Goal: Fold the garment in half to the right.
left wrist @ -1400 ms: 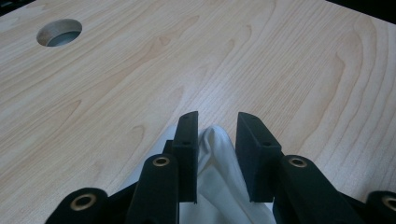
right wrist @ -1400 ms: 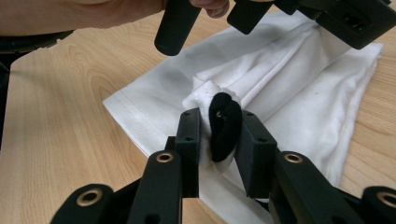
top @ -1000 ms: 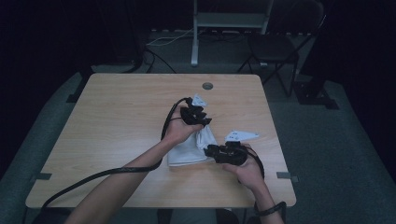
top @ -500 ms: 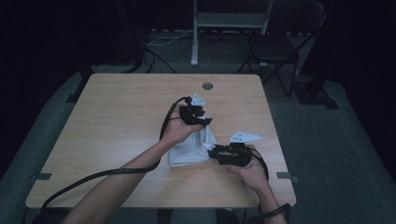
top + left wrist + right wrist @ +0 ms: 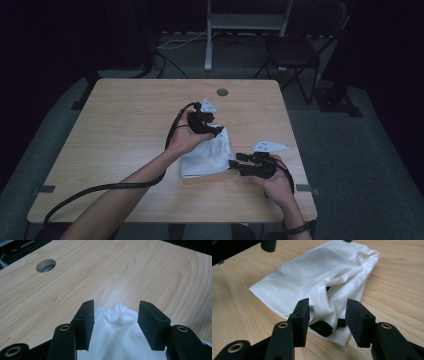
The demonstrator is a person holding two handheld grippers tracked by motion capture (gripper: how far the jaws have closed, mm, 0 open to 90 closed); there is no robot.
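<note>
the white cloth bag (image 5: 207,155) is being straddled on the wooden table (image 5: 125,130) by the left gripper (image 5: 116,315) and right gripper (image 5: 327,315); both jaw pairs, just opening, are parted, gripping nothing.

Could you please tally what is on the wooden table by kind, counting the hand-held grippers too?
White folded cloth: 1
Small black object partly tucked under the cloth's near edge: 1
Black hand-held gripper: 2, left and right, both with jaws apart
Total: 4
</note>
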